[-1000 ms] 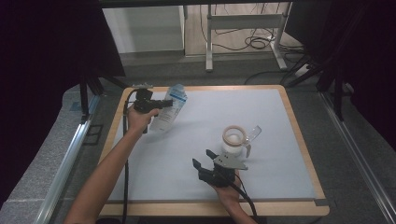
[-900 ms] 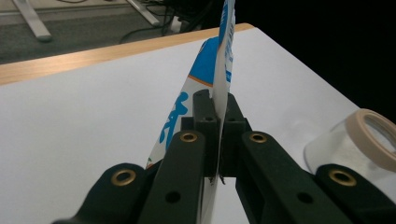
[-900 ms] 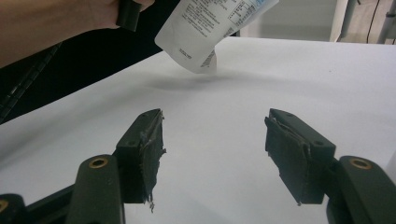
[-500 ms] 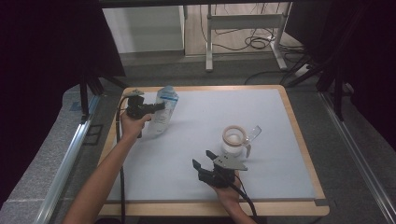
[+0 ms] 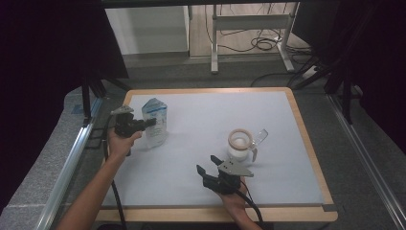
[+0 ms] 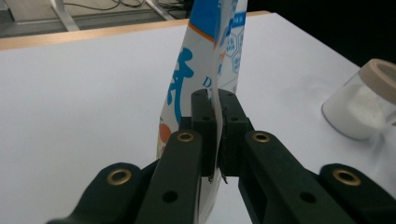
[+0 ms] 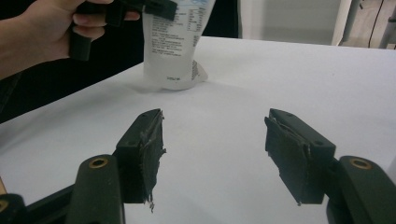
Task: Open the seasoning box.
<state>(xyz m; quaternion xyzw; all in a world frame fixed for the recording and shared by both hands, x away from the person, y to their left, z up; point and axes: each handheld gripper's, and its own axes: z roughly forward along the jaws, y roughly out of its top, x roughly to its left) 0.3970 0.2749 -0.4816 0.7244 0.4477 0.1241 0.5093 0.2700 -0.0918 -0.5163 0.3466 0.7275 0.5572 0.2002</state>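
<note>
The left gripper [image 6: 215, 122] pinches the side seam of the white-and-blue plastic refill pouch [image 5: 155, 121], apparently upright, well left of the lidded clear jar [image 5: 241, 145]. The right gripper [image 7: 212, 154] gapes empty.

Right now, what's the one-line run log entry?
left gripper: shut on pouch, upright | right gripper: open, holds nothing | jar: on table

You work in a lab: black curtains [image 5: 43, 72], aluminium rails [image 5: 72, 158], floor cables [image 5: 258, 43], and a wood-framed desk [image 5: 306, 143].
</note>
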